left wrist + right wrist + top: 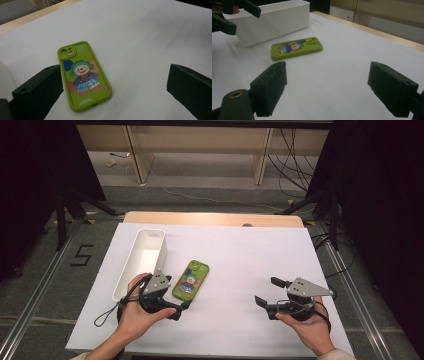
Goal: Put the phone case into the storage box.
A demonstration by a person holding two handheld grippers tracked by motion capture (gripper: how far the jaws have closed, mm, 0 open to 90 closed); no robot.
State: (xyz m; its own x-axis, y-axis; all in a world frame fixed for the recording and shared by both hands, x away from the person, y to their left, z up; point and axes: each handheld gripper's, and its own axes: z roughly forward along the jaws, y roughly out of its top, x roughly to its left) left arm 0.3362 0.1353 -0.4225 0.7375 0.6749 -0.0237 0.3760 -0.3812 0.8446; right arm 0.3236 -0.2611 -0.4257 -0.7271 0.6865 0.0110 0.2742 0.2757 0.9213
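A green phone case [191, 279] printed with a clown lies flat on the white mat, camera holes toward the far side. My left gripper [181, 310] sits just in front of the case's near end, open and holding nothing. In the left gripper view the case [83, 76] lies ahead, closer to the left jaw, and the left gripper [115, 81] has its jaws wide apart. My right gripper [269, 291] rests open on the right part of the mat, well away from the case. Beyond the right gripper [329, 85], the case [296, 48] lies to the left.
A long white open box [142, 260] stands left of the case, its length running away from me; its wall [274, 21] is behind the case in the right gripper view. The white mat [240, 255] covers a wooden table whose far edge [215, 218] shows. A floor mark "5" [81, 255] lies to the left.
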